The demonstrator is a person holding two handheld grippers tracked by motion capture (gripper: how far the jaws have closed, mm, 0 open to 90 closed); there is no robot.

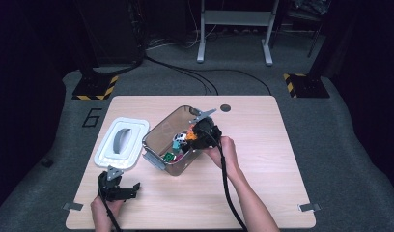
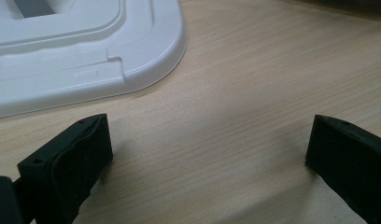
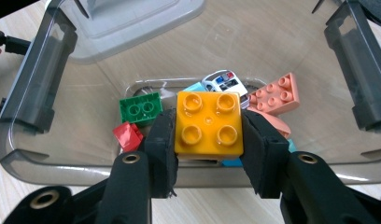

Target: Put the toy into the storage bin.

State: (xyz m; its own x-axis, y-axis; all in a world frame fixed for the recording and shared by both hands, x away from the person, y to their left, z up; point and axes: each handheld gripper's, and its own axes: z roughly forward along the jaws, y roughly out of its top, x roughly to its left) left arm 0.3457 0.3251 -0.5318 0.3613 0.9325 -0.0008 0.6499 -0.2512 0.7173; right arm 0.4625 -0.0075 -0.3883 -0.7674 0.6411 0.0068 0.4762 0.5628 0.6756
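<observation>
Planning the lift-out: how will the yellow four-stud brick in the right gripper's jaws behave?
The yellow brick looks rigid, so it should not flex between the right gripper jaws. Its flat sides meet the pads squarely, so twisting seems unlikely. Glossy plastic may slip if the grip loosens over the clear bin.

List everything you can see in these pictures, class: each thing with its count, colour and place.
Table: one, light wood.
Bin: one, clear grey, mid-table.
Lid: one, white, left of bin.
Yellow brick: one, between right gripper's fingers, over bin.
Green brick: one, in bin.
Red brick: one, in bin.
Pink brick: one, in bin.
Toy car: one, white, in bin.
Left gripper: black, open, near lid.
Right gripper: black, holding yellow brick.
</observation>
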